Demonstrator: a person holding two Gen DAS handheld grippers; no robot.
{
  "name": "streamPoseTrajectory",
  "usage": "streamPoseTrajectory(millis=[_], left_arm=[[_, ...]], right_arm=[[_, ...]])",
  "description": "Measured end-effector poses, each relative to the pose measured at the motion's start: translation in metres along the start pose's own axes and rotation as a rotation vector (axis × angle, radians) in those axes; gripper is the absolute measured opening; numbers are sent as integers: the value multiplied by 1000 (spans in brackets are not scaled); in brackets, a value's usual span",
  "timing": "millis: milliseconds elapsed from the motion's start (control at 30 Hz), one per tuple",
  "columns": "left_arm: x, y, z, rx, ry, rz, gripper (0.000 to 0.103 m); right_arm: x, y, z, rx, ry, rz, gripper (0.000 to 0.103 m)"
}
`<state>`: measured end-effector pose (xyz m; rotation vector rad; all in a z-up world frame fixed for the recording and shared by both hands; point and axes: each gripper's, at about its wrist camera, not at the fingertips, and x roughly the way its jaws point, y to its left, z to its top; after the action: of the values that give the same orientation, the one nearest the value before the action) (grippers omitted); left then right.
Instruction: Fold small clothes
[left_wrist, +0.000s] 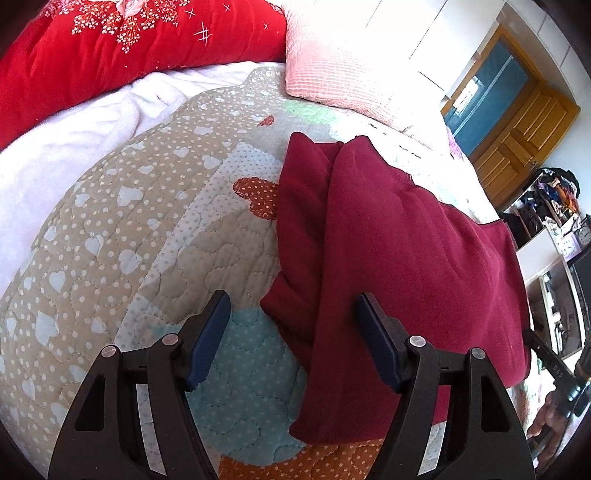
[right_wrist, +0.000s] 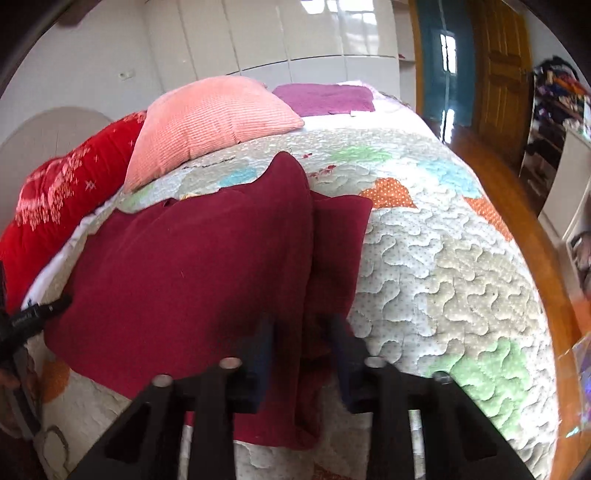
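A dark red garment lies folded lengthwise on the quilted bedspread, with a narrower folded part along one side. My left gripper hangs open over the garment's near left edge; one pad is above the quilt, the other above the cloth, and neither touches it. My right gripper is blurred over the opposite edge. Its jaws stand a little apart with a ridge of the red cloth between them, and no firm pinch shows. Each gripper appears at the edge of the other's view.
A red flowered pillow and a pink ribbed pillow lie at the head of the bed, with a purple cloth behind. The bed edge drops to a wooden floor on the right. Shelves and a door stand beyond.
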<state>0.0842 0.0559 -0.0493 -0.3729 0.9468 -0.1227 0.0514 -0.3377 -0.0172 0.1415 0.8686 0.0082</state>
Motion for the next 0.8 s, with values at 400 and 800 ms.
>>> streamPoseTrajectory(millis=[400, 800], left_arm=[[-5, 24, 15, -162, 10, -112, 73], [26, -21, 20, -21, 9, -75, 92]], right_arm=[[-5, -26, 1, 196, -70, 117, 78], [37, -35, 8, 239, -30, 270, 70]])
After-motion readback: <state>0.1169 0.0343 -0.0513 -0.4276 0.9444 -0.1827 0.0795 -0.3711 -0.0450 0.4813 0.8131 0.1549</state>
